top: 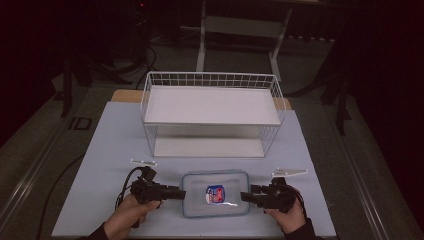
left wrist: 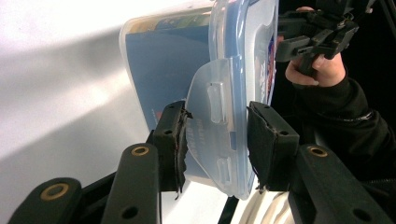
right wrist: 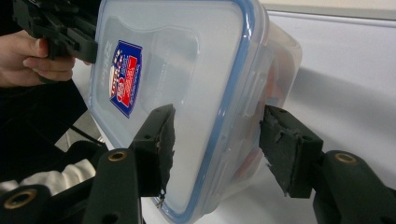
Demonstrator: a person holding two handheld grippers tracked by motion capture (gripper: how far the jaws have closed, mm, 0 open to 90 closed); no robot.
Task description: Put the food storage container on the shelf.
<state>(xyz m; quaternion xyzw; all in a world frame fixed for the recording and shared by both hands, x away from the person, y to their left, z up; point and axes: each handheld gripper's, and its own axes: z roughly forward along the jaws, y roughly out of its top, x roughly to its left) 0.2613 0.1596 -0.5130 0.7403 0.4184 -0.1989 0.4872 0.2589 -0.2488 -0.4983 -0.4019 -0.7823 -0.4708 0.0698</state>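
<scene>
Your left hand-held gripper (left wrist: 215, 140) is clenched on the left end of the plastic box (top: 215, 193), its jaws pressing on the side clip (left wrist: 212, 126) of the lid. Your right hand-held gripper (right wrist: 217, 144) straddles the box's right end, one jaw over the lid and one beside the wall, with a visible gap at the wall side, so it grasps nothing. The box lies flat between both grippers, near the front edge of the worktop (top: 110, 150), in front of the white wire rack (top: 212, 112).
</scene>
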